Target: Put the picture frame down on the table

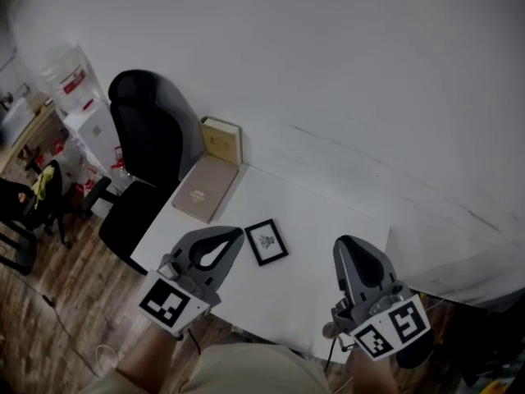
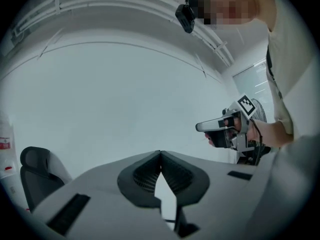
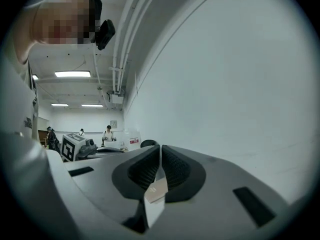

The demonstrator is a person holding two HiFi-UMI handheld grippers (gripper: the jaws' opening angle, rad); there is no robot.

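Head view, looking steeply down: picture frame (image 1: 267, 241) lying flat and face up on the white table (image 1: 320, 257), about mid-width, black border turned slightly askew. Touched by neither gripper.

Left gripper (image 1: 239, 233) held above the near left part of the table, tips just left of the frame in the picture. Jaws clenched tip to tip in the left gripper view, nothing between them, only pale wall beyond.

Right gripper (image 1: 349, 241) held to the right of the frame, apart from it. Jaws likewise pressed together in the right gripper view, grasping nothing.

Both pointing roughly level toward the wall (image 1: 344, 72).

At the far left corner of the table, a tan book (image 1: 203, 189) lying flat. Just behind it, a cream book (image 1: 221, 140) standing upright against the wall.

Left of the table, a black office chair (image 1: 148, 138) on a wooden floor (image 1: 57, 302). Farther left, a water dispenser (image 1: 78, 89).

In the right gripper view, small figures of people (image 3: 108, 134) far down the room under ceiling lights (image 3: 72, 74).
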